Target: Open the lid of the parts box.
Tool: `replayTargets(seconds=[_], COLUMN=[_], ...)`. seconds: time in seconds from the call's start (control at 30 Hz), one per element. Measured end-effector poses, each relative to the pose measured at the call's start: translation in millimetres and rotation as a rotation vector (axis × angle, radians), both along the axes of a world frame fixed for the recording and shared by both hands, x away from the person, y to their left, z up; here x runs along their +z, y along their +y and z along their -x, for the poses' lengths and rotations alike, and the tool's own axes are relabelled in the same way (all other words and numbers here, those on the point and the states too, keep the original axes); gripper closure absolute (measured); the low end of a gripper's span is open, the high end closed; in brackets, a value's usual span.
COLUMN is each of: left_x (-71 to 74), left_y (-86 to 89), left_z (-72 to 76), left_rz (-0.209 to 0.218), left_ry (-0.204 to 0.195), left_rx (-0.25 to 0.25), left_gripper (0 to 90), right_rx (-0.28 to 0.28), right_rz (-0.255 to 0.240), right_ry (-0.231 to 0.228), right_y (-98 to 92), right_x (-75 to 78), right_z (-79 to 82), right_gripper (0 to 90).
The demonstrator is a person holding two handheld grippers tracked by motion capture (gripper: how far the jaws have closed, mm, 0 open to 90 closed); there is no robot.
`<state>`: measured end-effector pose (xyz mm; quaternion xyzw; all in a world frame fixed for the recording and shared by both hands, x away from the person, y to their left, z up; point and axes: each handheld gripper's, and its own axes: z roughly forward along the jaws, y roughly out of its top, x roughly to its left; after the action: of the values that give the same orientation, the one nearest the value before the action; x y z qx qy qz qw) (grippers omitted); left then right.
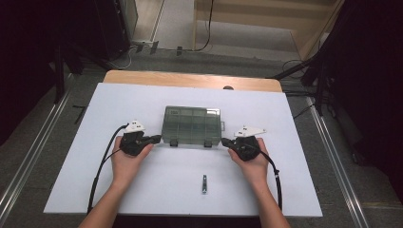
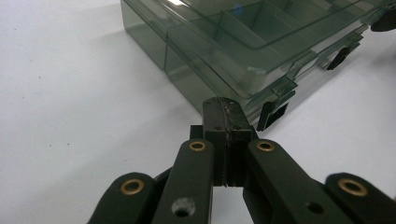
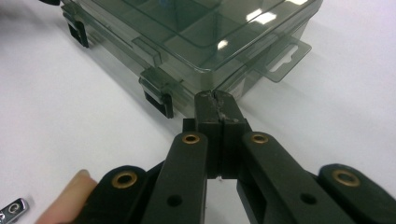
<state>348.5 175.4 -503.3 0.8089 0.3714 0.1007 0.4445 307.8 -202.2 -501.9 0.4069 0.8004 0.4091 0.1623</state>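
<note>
The left gripper (image 1: 157, 138) lay at about 9 o'clock from the plastic box (image 1: 192, 124), its jaws pressed together on nothing, their tips close to the box's near left corner; whether they touched it could not be told. In the left gripper view those shut jaws (image 2: 223, 106) pointed at the corner just beside a dark latch (image 2: 272, 115).

The box sat at the middle of the white table (image 1: 71, 156), lid down, both front latches apparently fastened. It was smoky see-through plastic, split into small compartments, and these looked empty as far as the tinted lid let one see. It would likely be light, stiff and rather slick, prone to skate across the smooth tabletop when pushed from one side only. The thin walls and lid could flex or crack under a hard pinch. The safest holds seemed to be the latches, the lid's lip or the hanging tab (image 3: 284, 58) on the right end.

At 6 o'clock from the box, well apart, a small metal piece (image 1: 204, 183) lay on the table.

The right gripper (image 1: 224, 141) rested at 3 o'clock, also closed and empty, tips near the near right corner (image 3: 215, 100).
</note>
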Motion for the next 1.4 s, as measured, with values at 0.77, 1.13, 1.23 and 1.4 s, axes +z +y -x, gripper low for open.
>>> replayTargets(seconds=[0.77,1.13,1.23,1.4], left_x=[13.8,26.0,28.1,32.4], left_y=[3.5,-5.2,-4.6,-7.1], left_z=[1.2,-2.1,-4.4,-8.5], left_rz=[0.173,0.205,0.22,0.245], left_ry=[-0.063,-0.137,-0.15,-0.161], left_rx=[-0.022,-0.027,-0.004,0.009], left_gripper=[90.0,90.0,90.0,90.0], right_rx=[-0.025,-0.021,-0.024,-0.04], right_rz=[-0.075,-0.119,-0.124,-0.138], right_ry=[-0.083,-0.136,-0.152,-0.178], right_y=[1.6,8.3,10.6,9.8], right_x=[10.0,23.5,25.6,32.1], right_z=[1.6,-4.2,-5.6,-10.1], right_gripper=[90.0,90.0,90.0,90.0])
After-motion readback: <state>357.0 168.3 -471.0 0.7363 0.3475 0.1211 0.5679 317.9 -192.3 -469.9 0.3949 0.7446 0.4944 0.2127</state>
